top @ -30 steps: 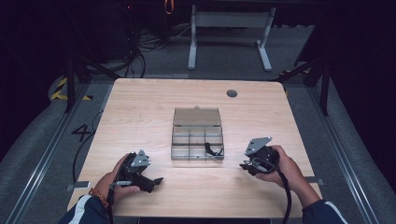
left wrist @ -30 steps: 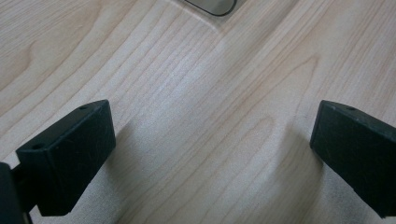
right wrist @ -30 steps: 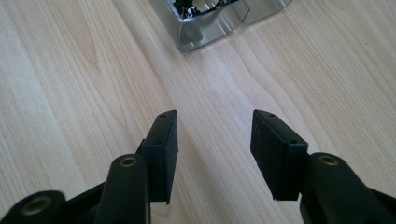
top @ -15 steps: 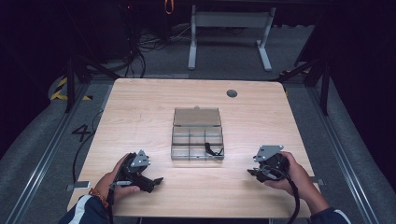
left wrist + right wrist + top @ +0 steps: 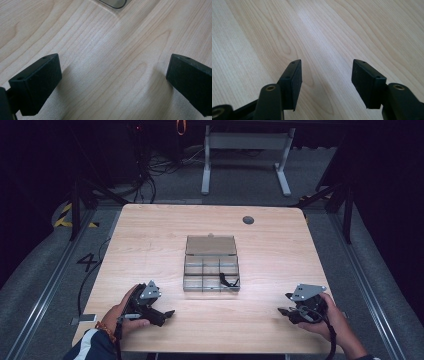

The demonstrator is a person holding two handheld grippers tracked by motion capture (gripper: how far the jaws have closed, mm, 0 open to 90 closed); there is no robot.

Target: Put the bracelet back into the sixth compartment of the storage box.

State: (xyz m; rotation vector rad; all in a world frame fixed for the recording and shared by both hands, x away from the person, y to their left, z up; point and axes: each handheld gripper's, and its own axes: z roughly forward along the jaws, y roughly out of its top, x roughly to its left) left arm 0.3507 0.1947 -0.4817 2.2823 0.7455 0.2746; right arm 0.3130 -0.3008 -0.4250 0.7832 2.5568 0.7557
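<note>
Pale wood-grain table [image 5: 150, 240] in a dark room, a clear plastic compartment box [image 5: 211, 262] lying open at its middle.
The left gripper [image 5: 169, 313] rests on the near left of the table, its jaws wide apart over bare wood; the right gripper [image 5: 281, 310] sits at the near right, jaws also apart and empty. A small black item [image 5: 227, 281] lies in the box's near right compartment, well apart from both.

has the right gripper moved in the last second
Yes. In the high view the right gripper has drawn away from the clear organizer box, toward the table's right edge and the person's side.
</note>
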